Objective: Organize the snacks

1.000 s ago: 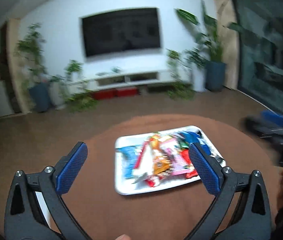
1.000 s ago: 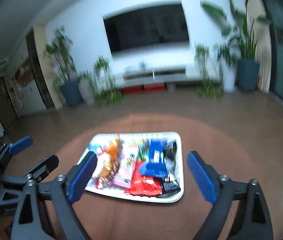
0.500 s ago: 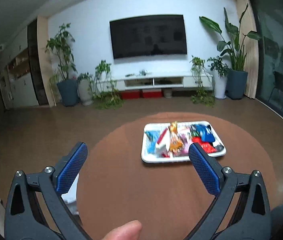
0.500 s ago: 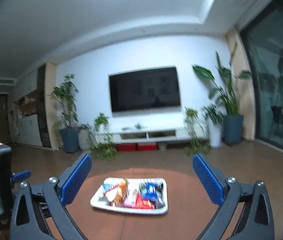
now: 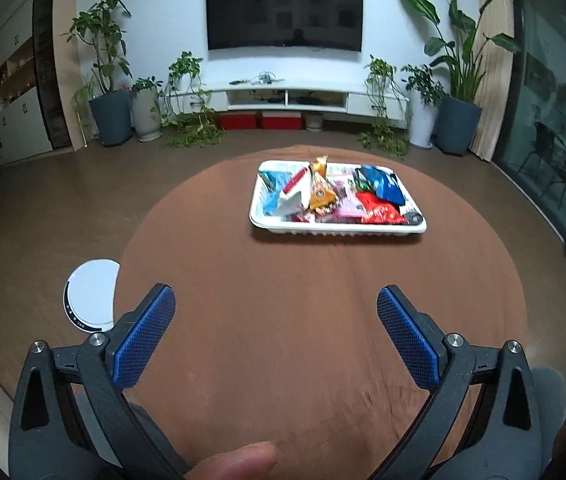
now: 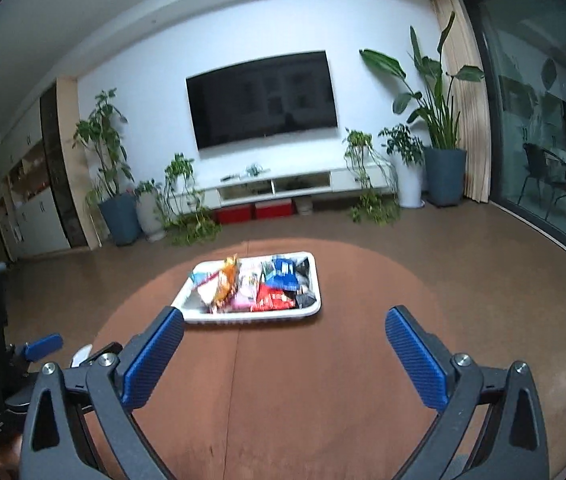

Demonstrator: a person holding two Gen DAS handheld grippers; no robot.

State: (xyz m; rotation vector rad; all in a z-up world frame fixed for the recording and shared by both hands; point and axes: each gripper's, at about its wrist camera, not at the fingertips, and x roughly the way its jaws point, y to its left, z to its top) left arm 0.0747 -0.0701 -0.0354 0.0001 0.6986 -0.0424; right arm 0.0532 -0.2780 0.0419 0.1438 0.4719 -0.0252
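Observation:
A white tray (image 5: 339, 230) (image 6: 311, 312) sits on the far half of a round brown table (image 5: 315, 320) (image 6: 323, 380). It is heaped with snack packets: an orange one (image 5: 320, 192) (image 6: 225, 280) stands up, a red one (image 5: 379, 211) (image 6: 273, 300) and a blue one (image 5: 387, 186) (image 6: 283, 272) lie to its right. My left gripper (image 5: 275, 332) hangs open over the near table, well short of the tray, with nothing between its fingers. My right gripper (image 6: 283, 350) is open too, just in front of the tray. In the right wrist view the left gripper (image 6: 43, 344) shows at the left edge.
A white round device (image 5: 91, 300) lies on the floor left of the table. A thumb (image 5: 235, 460) shows at the bottom of the left wrist view. Behind the table are a wall TV (image 5: 285, 12), a low white cabinet (image 5: 291, 98) and potted plants (image 5: 109, 80). Glass doors (image 6: 543, 120) line the right.
Both grippers have drawn back from the tray, which now looks smaller and farther off. The right wrist view tipped up and came partly back down. Both stayed open.

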